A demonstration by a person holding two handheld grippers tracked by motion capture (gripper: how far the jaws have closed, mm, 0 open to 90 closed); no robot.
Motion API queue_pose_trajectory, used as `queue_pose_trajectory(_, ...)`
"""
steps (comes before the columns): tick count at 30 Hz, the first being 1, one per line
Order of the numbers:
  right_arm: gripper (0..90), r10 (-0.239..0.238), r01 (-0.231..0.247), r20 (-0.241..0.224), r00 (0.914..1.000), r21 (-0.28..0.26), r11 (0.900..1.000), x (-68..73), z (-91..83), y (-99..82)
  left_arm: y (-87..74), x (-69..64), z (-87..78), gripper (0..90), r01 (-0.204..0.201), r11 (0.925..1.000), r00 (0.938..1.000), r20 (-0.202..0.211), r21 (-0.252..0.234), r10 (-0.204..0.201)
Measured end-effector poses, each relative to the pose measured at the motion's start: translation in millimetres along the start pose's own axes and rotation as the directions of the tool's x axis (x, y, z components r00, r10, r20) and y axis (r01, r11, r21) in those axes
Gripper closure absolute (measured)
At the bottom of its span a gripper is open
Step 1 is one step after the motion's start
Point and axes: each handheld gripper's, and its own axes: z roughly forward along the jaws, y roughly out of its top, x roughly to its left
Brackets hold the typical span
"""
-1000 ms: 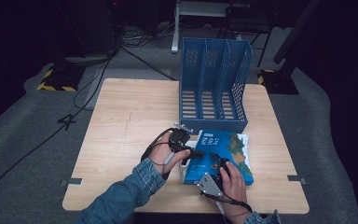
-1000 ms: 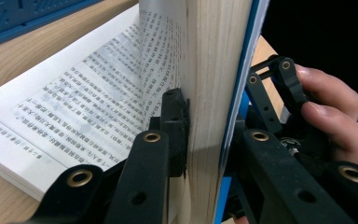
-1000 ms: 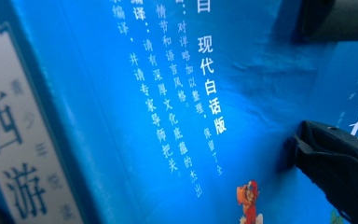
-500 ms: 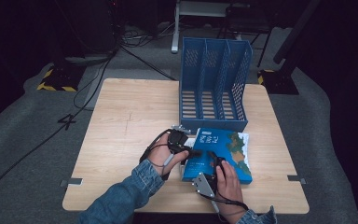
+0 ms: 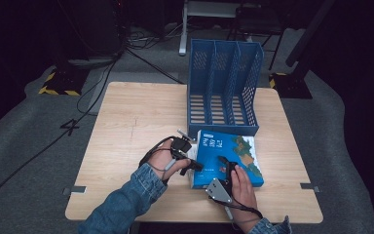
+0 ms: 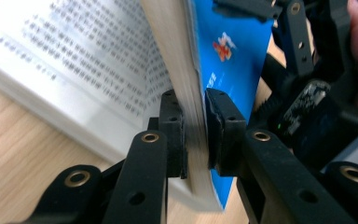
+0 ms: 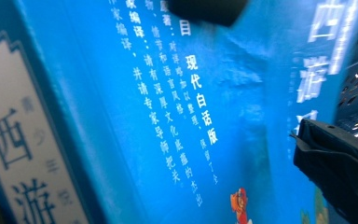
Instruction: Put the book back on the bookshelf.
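A person in denim sleeves works a blue book [image 5: 229, 155] on a pale wooden surface [image 5: 126, 126] with two hand-held tongs. The book lies at the surface's near right, just in front of a blue three-slot file rack [image 5: 224, 87]. The left tongs [image 5: 195, 165] meet the book's left edge; in the left gripper view they are clamped on the front cover and a sheaf of pages [image 6: 193, 130], lifted off the printed page beneath. The right tongs [image 5: 226, 168] rest on top of the cover, near its middle; whether they are open or closed I cannot tell. In the right gripper view the cover's Chinese lettering [image 7: 186, 88] shows.
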Motion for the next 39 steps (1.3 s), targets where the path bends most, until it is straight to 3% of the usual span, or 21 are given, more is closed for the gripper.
queue_pose_trajectory(5, 1.7, -0.013, 0.013, -0.002, 0.9999, 0.002, 0.9999, -0.1, 0.3, 1.0, 0.0, 0.8, -3.0, 79.1, 0.007, 0.9998, 0.9999, 0.008, 0.02, -0.007)
queue_pose_trajectory(6, 11.7, -0.055, 0.055, -0.025, 0.9982, 0.008, 0.9984, 1.2, -1.1, 4.0, 0.5, 1.3, -3.9, 80.8, 0.015, 0.9998, 0.9996, 0.023, 0.014, -0.015)
queue_pose_trajectory(8, 17.0, -0.08, 0.081, -0.046, 0.9958, 0.019, 0.9966, 1.8, -2.6, 6.3, 0.9, 1.8, -4.5, 81.6, 0.02, 0.9997, 0.9992, 0.036, 0.014, -0.02)
queue_pose_trajectory(11, 15.5, -0.088, 0.089, -0.031, 0.9956, 0.047, 0.9949, 6.4, -2.6, 12.6, 1.2, 0.9, -4.1, 82.7, 0.027, 0.9996, 0.9986, 0.046, 0.012, -0.027)
queue_pose_trajectory(13, 14.0, -0.042, 0.043, -0.025, 0.9988, 0.058, 0.9974, 8.6, -2.5, 15.2, 1.3, 2.9, -2.2, 82.6, 0.043, 0.999, 0.9959, 0.079, 0.012, -0.044)
queue_pose_trajectory(15, 13.0, -0.028, 0.029, -0.006, 0.9996, 0.062, 0.9977, 10.9, -1.9, 17.5, 1.6, 3.8, -1.4, 82.4, 0.048, 0.9988, 0.9948, 0.089, 0.013, -0.048)
queue_pose_trajectory(19, 10.8, -0.029, 0.028, 0.017, 0.9994, 0.069, 0.9972, 13.1, -1.3, 21.5, 2.3, 3.1, -2.3, 82.3, 0.047, 0.9989, 0.9941, 0.097, 0.008, -0.048)
queue_pose_trajectory(21, 9.5, -0.057, 0.055, 0.03, 0.9979, 0.061, 0.9967, 13.4, -0.2, 22.7, 2.8, 3.1, -2.0, 82.3, 0.053, 0.9986, 0.9928, 0.107, 0.005, -0.054)
queue_pose_trajectory(26, 3.4, -0.071, 0.067, 0.051, 0.9961, 0.077, 0.9948, 15.7, 4.6, 25.1, 3.1, 4.4, 0.5, 82.1, 0.069, 0.9976, 0.9905, 0.119, -0.006, -0.068)
queue_pose_trajectory(35, 0.0, -0.083, 0.08, 0.037, 0.9959, 0.072, 0.9942, 11.8, 12.8, 26.7, 2.0, 3.8, 4.0, 82.1, 0.076, 0.9956, 0.9934, 0.091, -0.056, -0.071)
queue_pose_trajectory(39, 3.0, -0.065, 0.063, 0.029, 0.9974, 0.082, 0.9947, 8.2, 16.3, 25.2, 1.3, 1.2, 7.2, 80.5, 0.032, 0.9954, 0.9992, 0.026, -0.09, -0.029)
